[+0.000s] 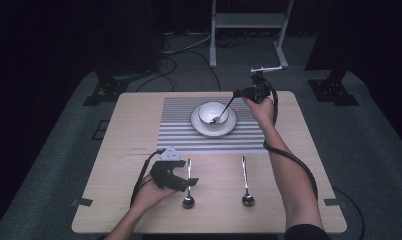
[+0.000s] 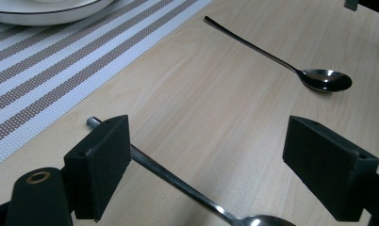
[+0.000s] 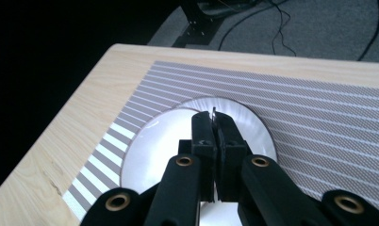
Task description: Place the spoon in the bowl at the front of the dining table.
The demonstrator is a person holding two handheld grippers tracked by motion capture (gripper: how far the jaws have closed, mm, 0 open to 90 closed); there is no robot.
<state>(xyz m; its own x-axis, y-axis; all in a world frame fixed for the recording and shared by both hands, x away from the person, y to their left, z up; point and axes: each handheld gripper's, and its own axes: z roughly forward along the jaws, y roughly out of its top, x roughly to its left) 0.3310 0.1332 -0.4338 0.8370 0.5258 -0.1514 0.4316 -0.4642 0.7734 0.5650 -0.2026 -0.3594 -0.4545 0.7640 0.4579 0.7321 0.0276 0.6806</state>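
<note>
A white bowl [image 1: 209, 111] sits on a white plate [image 1: 196, 126] on a striped placemat [image 1: 179, 132]. A spoon [image 1: 222, 113] leans in the bowl, and my right gripper [image 1: 237, 93] is shut on its handle. In the right gripper view the jaws [image 3: 215, 127] are pressed together with the thin handle tip [image 3: 214, 112] poking out above the plate [image 3: 150, 141]. My left gripper [image 1: 190, 182] is open, low over a second spoon [image 1: 188, 201] on the bare wood. That spoon's handle [image 2: 173, 181] runs between the open jaws [image 2: 206, 155], close to the left one.
A third spoon [image 1: 246, 186] [image 2: 277, 59] lies on the wood to the right of the left gripper. The plate's rim [image 2: 41, 16] and placemat [image 2: 60, 66] lie beyond it. A metal stand [image 1: 249, 30] and cables are on the floor behind the table.
</note>
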